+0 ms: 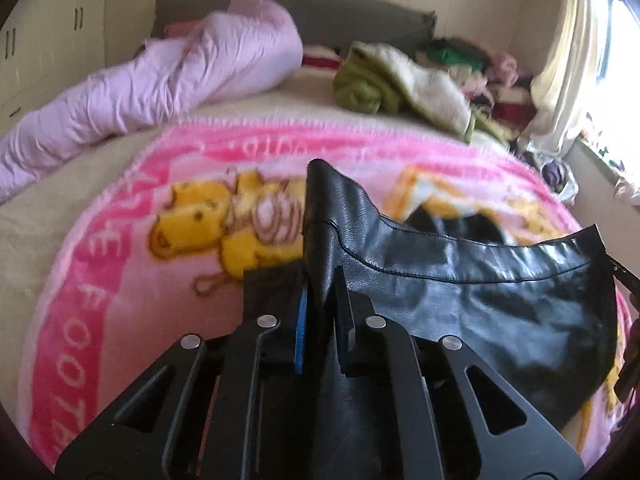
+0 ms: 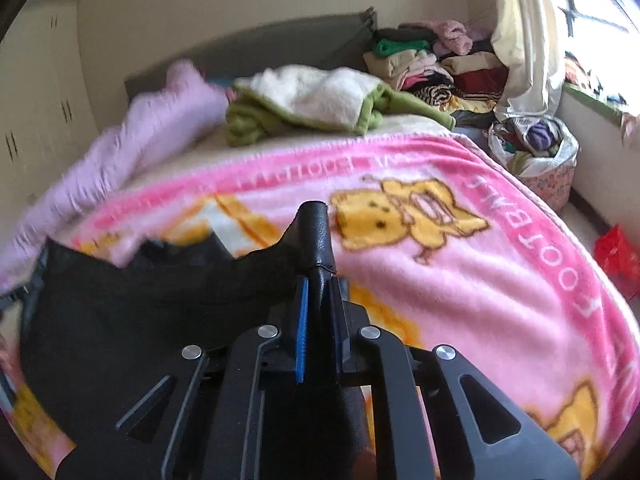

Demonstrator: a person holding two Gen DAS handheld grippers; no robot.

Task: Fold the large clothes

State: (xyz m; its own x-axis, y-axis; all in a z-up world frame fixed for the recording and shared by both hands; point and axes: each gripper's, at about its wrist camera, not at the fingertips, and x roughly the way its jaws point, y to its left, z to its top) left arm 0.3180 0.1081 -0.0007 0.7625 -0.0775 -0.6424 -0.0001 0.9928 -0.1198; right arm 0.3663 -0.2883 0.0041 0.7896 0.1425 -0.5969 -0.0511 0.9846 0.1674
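Observation:
A black leather garment [image 1: 480, 292] hangs over a pink cartoon blanket [image 1: 120, 248] on the bed. In the left wrist view my left gripper [image 1: 320, 280] is shut on one corner of it, and a fold of leather sticks up between the fingers. The rest of the garment stretches away to the right. In the right wrist view my right gripper [image 2: 318, 284] is shut on the opposite corner of the black leather garment [image 2: 132, 312], which spreads to the left over the pink blanket [image 2: 460, 280]. A leather tip pokes up above the pads.
A rumpled lilac duvet [image 1: 168, 76] lies at the bed's far left. A green and white fleece [image 2: 320, 100] sits near the headboard, with stacked clothes [image 2: 436, 64] behind it. A full laundry basket [image 2: 540, 152] and a red bag [image 2: 616, 256] stand on the floor at right.

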